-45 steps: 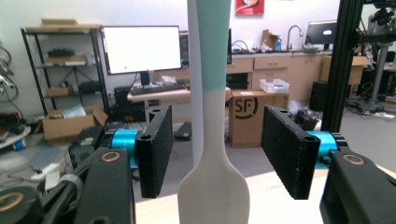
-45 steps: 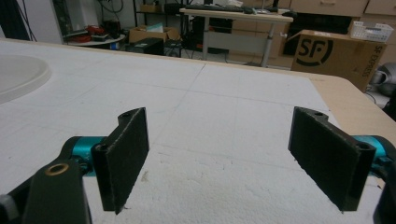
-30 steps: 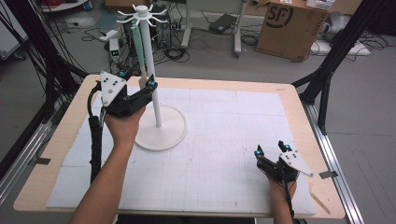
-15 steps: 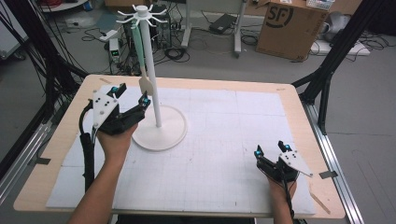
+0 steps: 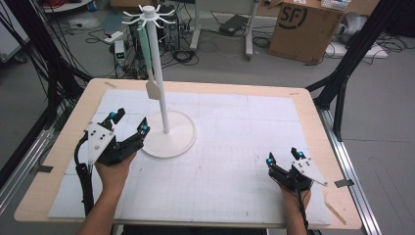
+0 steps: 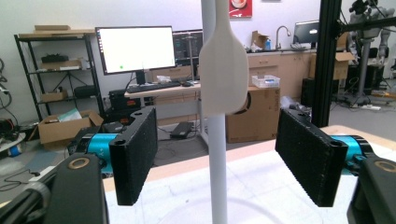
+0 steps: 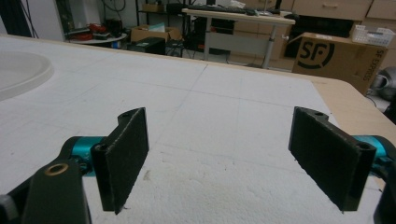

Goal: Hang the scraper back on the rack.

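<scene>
- Left gripper (image 5: 131, 127): jaws spread wide, nothing btwn them, in left-centre of high view. One tip sits just beside the rim of the stand base (image 5: 169, 136); can't tell if it touches.
- Left gripper view: its two black pads (image 6: 136, 154) stand at lower left and lower right of frame, w/ the white pole (image 6: 217, 163) rising up the middle btwn them, apart from both.
- Spatula (image 6: 223, 74): pale blade hangs in front of the pole at top centre of left gripper view, above the pads, not touched by either. In high view it hangs from a hook at the stand top, greenish handle upper left of frame, blade beside the pole.
- Right gripper (image 5: 284, 157): jaws also apart, empty, at lower right of high view, well apart from the stand.
- Right gripper view: pads (image 7: 125, 154) at lower left and lower right, low over the white mat (image 7: 233, 116); edge of round base at far left of frame.
- Hands: left hand (image 5: 113, 169) grips the left tool from the bottom-left of high view, forearm running off the bottom edge; right hand (image 5: 293, 193) holds the other at bottom right.
- Table (image 5: 313, 105): light wood top, white gridded mat over most of it, stand left of centre.
- Beyond: cardboard box (image 5: 303, 27) upper right of high view, cables on floor upper left; monitor (image 6: 135, 49) upper left of left gripper view.
</scene>
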The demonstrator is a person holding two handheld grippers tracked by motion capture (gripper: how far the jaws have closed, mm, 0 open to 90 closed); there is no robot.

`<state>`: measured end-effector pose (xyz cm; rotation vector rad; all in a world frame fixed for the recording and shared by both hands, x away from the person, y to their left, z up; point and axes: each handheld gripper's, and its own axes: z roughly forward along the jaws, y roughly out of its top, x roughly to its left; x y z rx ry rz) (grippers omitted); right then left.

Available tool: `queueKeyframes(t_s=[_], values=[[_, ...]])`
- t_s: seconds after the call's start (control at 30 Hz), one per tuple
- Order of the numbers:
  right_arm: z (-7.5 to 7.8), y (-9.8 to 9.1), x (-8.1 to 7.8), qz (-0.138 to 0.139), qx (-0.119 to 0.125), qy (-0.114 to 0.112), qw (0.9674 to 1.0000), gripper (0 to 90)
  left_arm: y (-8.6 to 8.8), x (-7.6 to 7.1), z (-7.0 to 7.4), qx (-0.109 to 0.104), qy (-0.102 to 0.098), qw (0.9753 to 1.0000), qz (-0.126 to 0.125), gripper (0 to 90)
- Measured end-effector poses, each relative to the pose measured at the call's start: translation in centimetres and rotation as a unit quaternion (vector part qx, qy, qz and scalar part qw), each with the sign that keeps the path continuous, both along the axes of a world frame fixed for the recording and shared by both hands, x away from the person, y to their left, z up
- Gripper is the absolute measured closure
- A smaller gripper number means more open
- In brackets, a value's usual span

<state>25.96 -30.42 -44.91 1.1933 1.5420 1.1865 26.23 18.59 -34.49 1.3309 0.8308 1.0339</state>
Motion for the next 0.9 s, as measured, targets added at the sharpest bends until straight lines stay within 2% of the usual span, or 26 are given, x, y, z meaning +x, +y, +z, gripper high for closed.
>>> queueKeyframes(t_s=[0.13, 0.27, 0.4, 0.5, 0.63, 0.7, 0.83, 0.9], values=[[0.0, 0.1, 0.0, 0.005, -0.005, -0.001, 1.0000, 19.0, 1.0, -0.6, -1.8, -0.007, -0.002, 0.9999, 0.008, 29.1], [0.0, 0.0, 0.0, 0.004, -0.005, -0.003, 1.0000, 18.4, 2.0, -0.6, -3.5, -0.015, 0.009, 0.9998, 0.010, 28.4], [0.0, 0.0, 0.0, 0.003, -0.005, -0.002, 1.0000, 18.4, 2.7, -0.6, -5.2, -0.011, 0.021, 0.9997, 0.010, 28.6], [0.0, 0.0, 0.0, 0.004, -0.002, -0.001, 1.0000, 18.4, 3.0, -0.4, -5.9, -0.007, 0.032, 0.9995, 0.003, 28.3], [0.0, 0.0, -0.1, 0.003, 0.002, -0.004, 1.0000, 18.4, 3.3, -0.4, -7.0, -0.005, 0.028, 0.9996, -0.002, 28.1], [0.0, 0.0, -0.1, 0.003, 0.003, -0.004, 1.0000, 18.4, 3.5, -0.3, -7.5, 0.000, 0.032, 0.9995, -0.002, 28.0], [0.0, -0.1, -0.1, 0.003, 0.000, -0.006, 1.0000, 18.4, 3.7, -0.4, -8.2, 0.008, 0.028, 0.9996, -0.001, 28.0], [0.0, -0.1, -0.1, 0.003, 0.000, -0.005, 1.0000, 18.4, 3.8, -0.5, -8.6, 0.011, 0.025, 0.9996, -0.009, 27.1]])
